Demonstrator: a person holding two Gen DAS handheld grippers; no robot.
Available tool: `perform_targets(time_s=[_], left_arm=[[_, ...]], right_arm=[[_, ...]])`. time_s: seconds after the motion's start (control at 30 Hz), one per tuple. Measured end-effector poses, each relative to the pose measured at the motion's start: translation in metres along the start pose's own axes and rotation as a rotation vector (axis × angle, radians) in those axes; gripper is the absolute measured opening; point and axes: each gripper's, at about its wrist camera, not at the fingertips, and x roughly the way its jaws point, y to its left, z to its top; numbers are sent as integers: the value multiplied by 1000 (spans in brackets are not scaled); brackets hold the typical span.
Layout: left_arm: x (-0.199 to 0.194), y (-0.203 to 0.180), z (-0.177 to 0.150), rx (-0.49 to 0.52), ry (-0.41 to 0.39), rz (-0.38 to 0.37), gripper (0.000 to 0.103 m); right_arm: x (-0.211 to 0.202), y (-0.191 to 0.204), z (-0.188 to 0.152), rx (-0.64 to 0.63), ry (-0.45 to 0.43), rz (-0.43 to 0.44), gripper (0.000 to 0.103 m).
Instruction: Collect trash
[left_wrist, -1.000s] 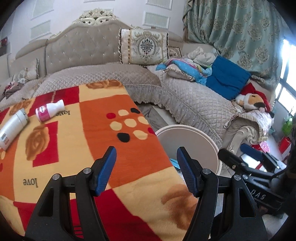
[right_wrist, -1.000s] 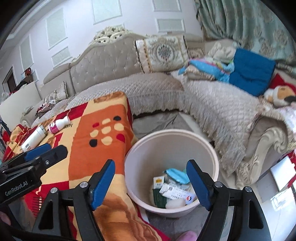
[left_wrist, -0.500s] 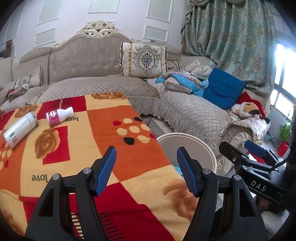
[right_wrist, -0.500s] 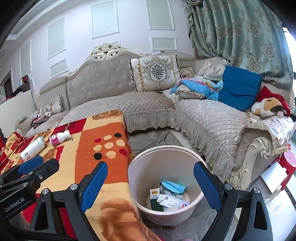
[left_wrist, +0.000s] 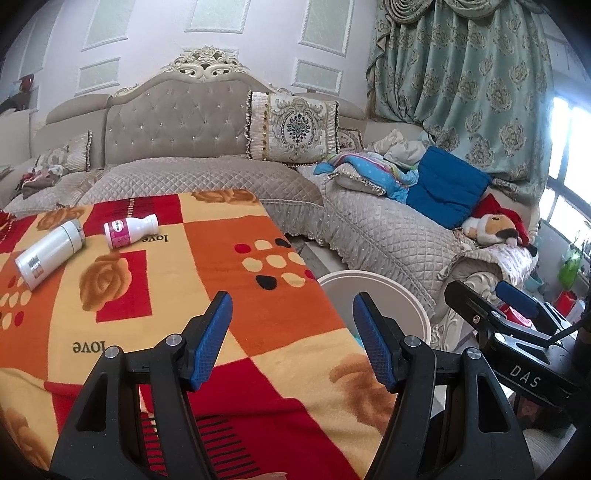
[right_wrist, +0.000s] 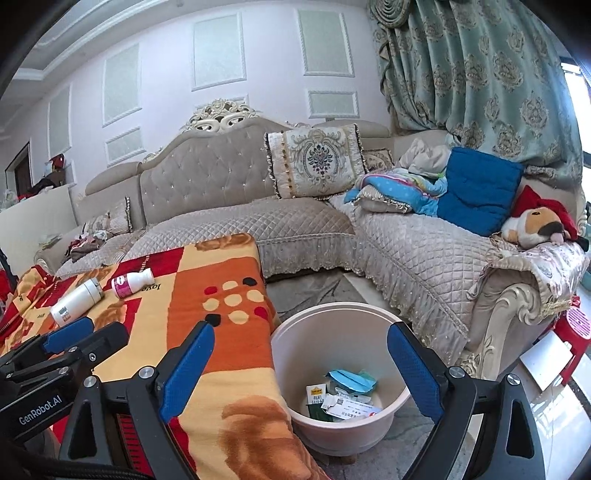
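Hovering low in the frame over the blanket-covered tabletop (left_wrist: 221, 266), the left tool (left_wrist: 291, 325) has its blue pads parted about halfway, with nothing between them. Over in the right wrist view, the right tool (right_wrist: 299, 365) sits at the bottom of the frame, its jaws opening wide and nothing caught between them; the pale bin (right_wrist: 295, 369) shows through the gap, standing on the floor just beside the tabletop's edge.

Down inside that bin lies collected trash (right_wrist: 343, 398): a blue mask, small cartons and paper slips. In the left wrist view only the bin's rim (left_wrist: 369, 275) shows, right of centre, past the blanket's edge.

Two items lie on their sides at the far left of the blanket, just beside each other: a white flask (left_wrist: 50, 251) and a small pink-labelled bottle (left_wrist: 129, 230). Both are well apart from either tool.

Across the upper half of each view runs a quilted beige sofa (right_wrist: 295, 225), with a plush toy (right_wrist: 535, 225) at its right end.
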Motion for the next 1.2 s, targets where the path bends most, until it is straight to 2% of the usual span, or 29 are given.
perform_targets(time_s=[1.2], left_arm=[[-1, -2, -4, 21, -6, 32, 67]], right_arm=[[0, 2, -4, 4, 20, 9, 99]])
